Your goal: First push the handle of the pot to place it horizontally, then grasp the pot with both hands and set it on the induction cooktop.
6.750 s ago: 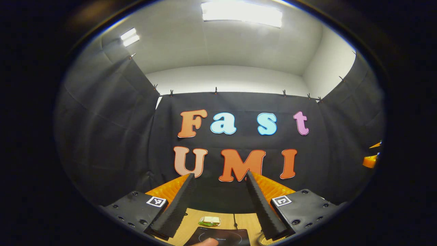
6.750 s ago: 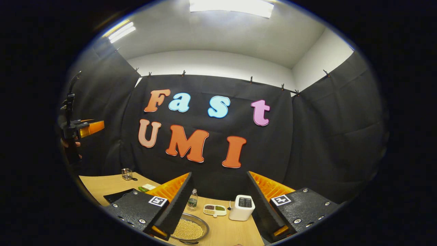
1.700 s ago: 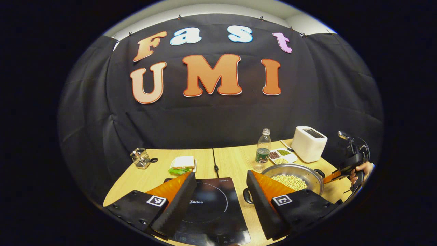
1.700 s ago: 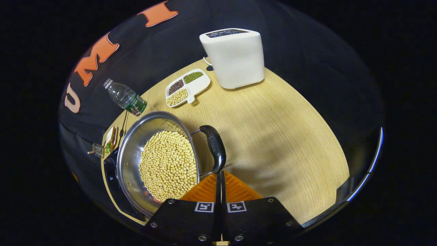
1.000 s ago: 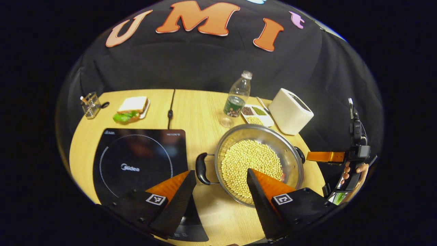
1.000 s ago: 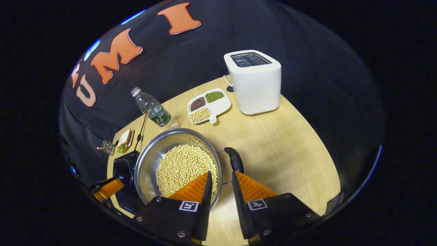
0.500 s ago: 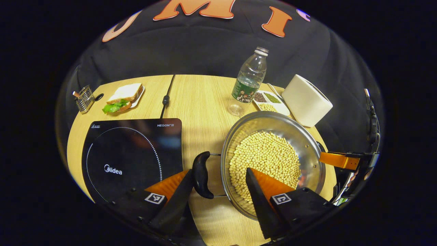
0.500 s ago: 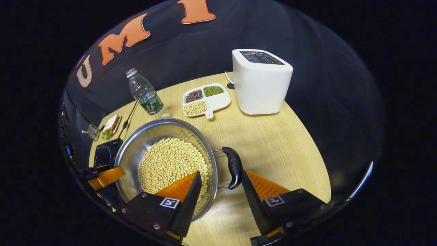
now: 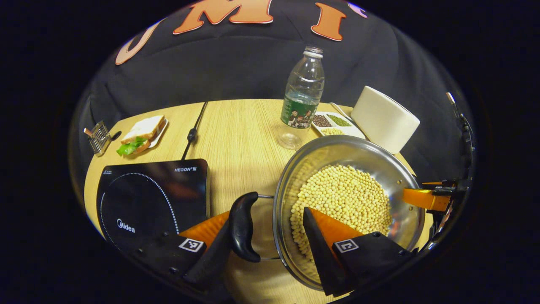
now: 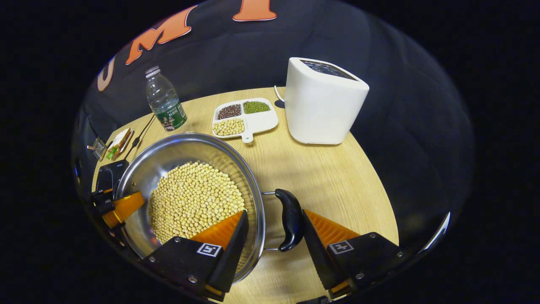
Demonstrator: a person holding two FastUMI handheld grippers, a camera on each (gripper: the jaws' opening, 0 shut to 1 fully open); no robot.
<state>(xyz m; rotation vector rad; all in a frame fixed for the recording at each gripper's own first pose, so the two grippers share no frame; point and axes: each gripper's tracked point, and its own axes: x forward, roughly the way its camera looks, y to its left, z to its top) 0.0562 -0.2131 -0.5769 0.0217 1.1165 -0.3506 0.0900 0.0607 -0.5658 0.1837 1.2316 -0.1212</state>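
A steel pot (image 9: 303,162) full of pale beans stands on the wooden table, to the right of the black induction cooktop (image 9: 152,198). My left gripper (image 9: 268,249) is open around the pot's left black handle (image 9: 242,226); one finger lies beside the handle and the other over the beans. My right gripper (image 10: 272,249) is open too, straddling the rim and the right black handle (image 10: 291,219) of the pot (image 10: 168,156). Each view shows the other gripper at the pot's far side: the right gripper (image 9: 422,198) and the left gripper (image 10: 122,207). Neither pair of fingers presses on a handle.
Behind the pot stand a plastic bottle (image 9: 301,99), a white divided dish of beans (image 9: 333,124) and a white toaster (image 9: 384,118). A sandwich on a plate (image 9: 141,133), a small wire holder (image 9: 99,137) and a cable (image 9: 192,135) lie beyond the cooktop.
Both grippers have dropped closer to the pot, so each handle now sits between open fingers. The right gripper, shut 1.7 s ago, has opened. The pot stays on the table.
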